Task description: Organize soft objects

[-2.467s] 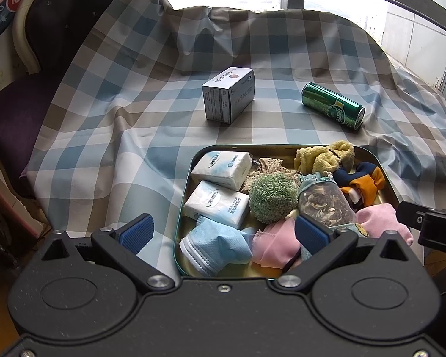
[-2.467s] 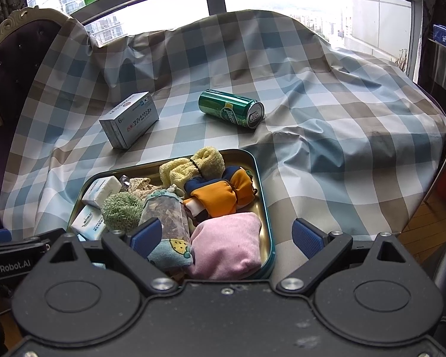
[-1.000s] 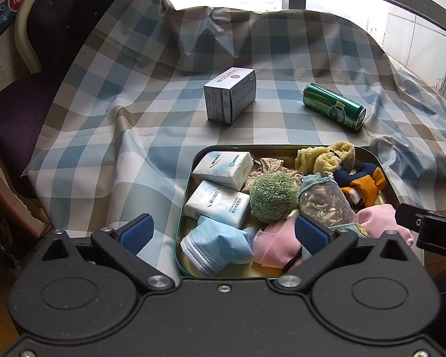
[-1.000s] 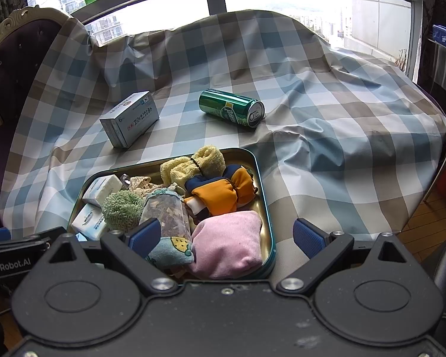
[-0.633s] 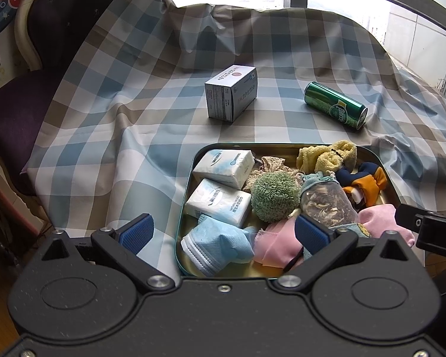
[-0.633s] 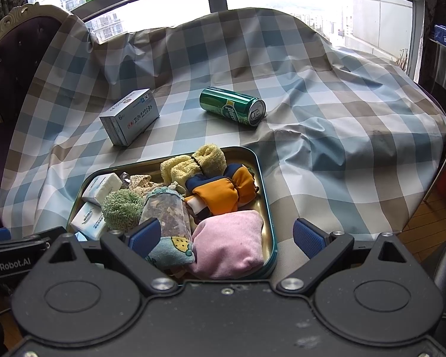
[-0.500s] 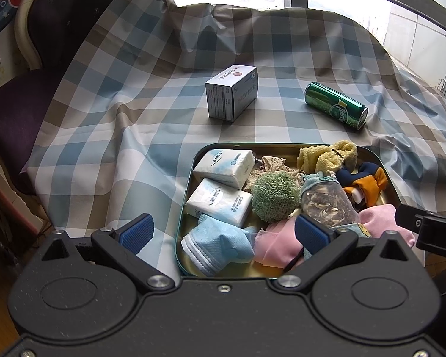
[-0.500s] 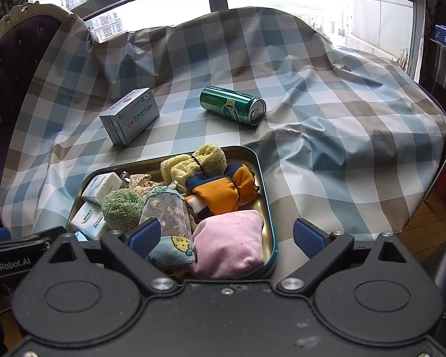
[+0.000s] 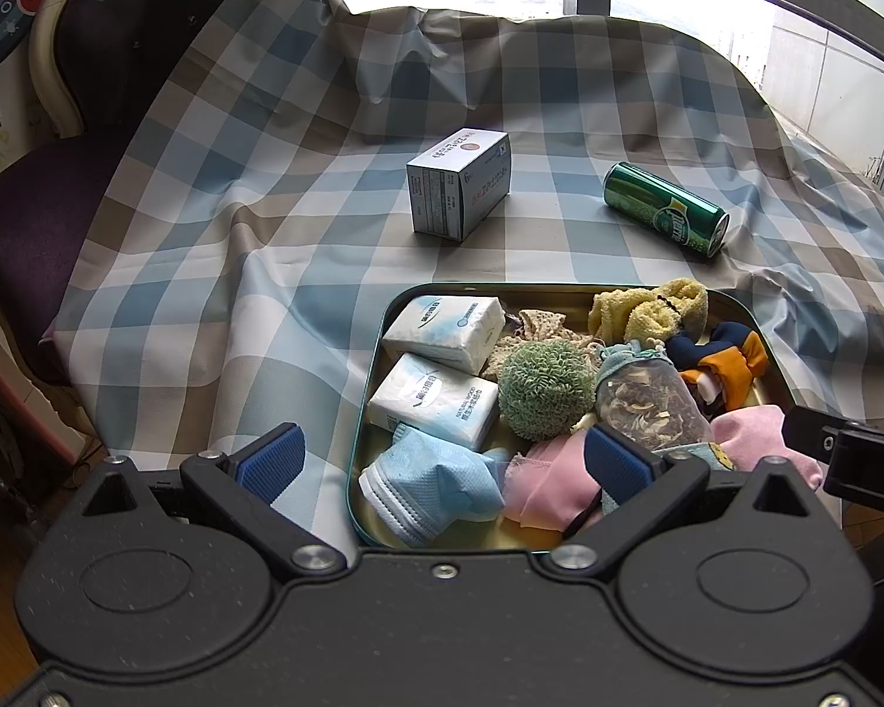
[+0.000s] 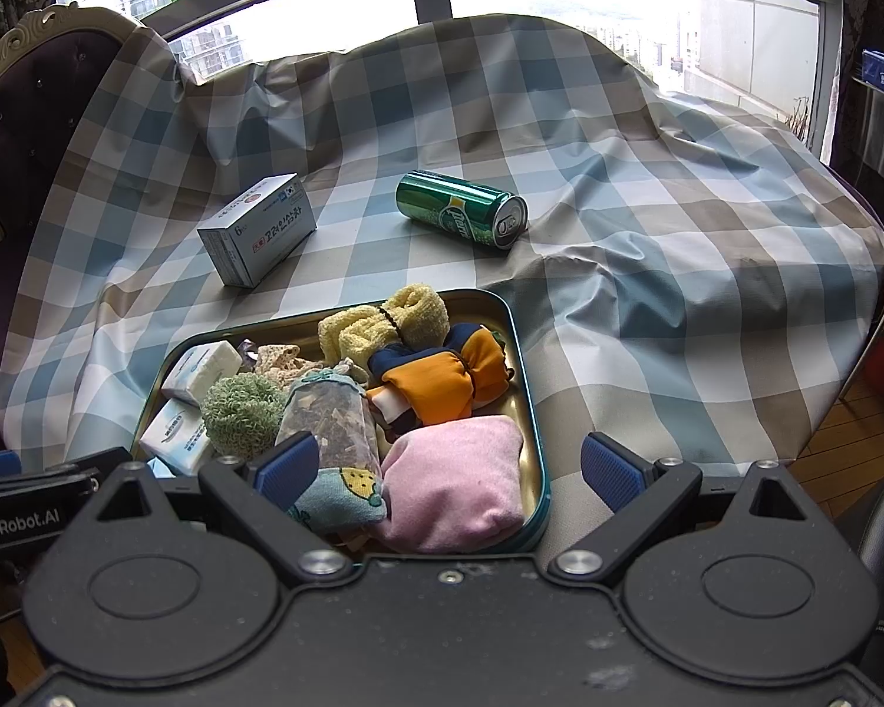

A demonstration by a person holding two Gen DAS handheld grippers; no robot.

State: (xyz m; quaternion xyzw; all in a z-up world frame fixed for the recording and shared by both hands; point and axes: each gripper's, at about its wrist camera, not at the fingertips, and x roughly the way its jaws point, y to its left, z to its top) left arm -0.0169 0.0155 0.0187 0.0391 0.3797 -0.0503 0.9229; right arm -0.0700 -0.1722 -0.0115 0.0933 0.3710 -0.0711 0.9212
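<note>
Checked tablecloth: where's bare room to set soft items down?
Bare checked tablecloth right of the green metal tray, below the green can; also left of the tray, under the white box. The tray itself is packed.

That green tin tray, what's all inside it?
The tray holds two tissue packs, a blue face mask, a green scrubby ball, a sachet, yellow cloth, an orange-navy bundle and a pink pouch. Whatever lies beneath them is covered.

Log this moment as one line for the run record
left gripper: open, empty | right gripper: open, empty | tin tray: full of soft items | green can, white box: on tablecloth
</note>
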